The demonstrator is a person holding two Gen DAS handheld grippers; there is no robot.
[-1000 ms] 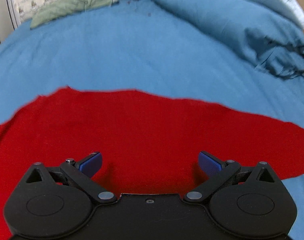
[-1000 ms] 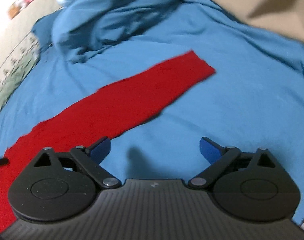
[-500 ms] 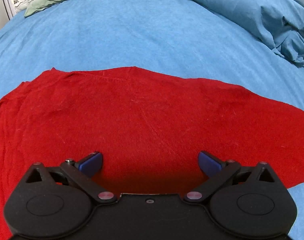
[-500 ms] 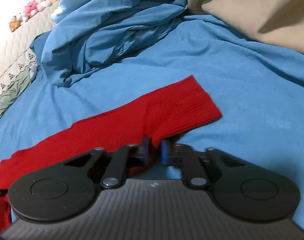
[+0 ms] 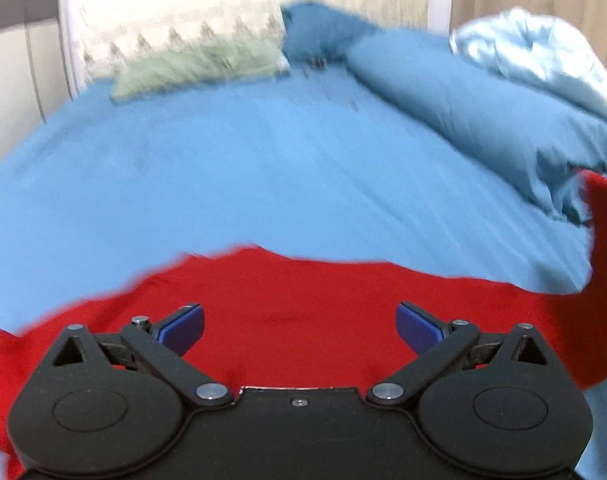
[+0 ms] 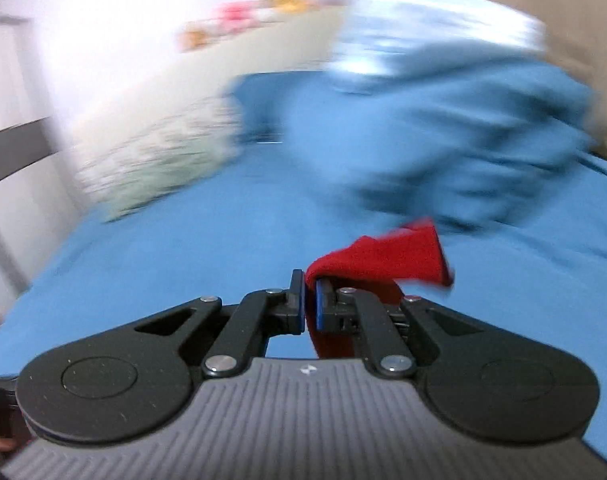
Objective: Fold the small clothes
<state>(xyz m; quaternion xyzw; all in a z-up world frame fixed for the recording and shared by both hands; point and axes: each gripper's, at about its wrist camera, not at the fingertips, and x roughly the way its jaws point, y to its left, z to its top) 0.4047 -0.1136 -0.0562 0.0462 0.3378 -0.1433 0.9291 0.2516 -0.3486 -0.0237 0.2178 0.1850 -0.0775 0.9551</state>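
A red knit garment (image 5: 311, 304) lies spread on the blue bedsheet (image 5: 239, 184). My left gripper (image 5: 299, 326) is open just above its near part, empty. At the right of the left wrist view the garment's sleeve (image 5: 603, 248) rises off the bed. My right gripper (image 6: 310, 300) is shut on the red sleeve end (image 6: 387, 258) and holds it up above the sheet (image 6: 207, 256); the cuff flops to the right of the jaws.
A bunched blue duvet (image 5: 483, 120) with a pale satin cover (image 5: 535, 56) lies at the back right. A green patterned pillow (image 5: 191, 56) rests at the headboard. The duvet (image 6: 463, 120) also fills the right wrist view's far side.
My right gripper, shut on the sleeve end half a second ago, has lifted it off the bed. The left gripper tilted up, staying open over the garment.
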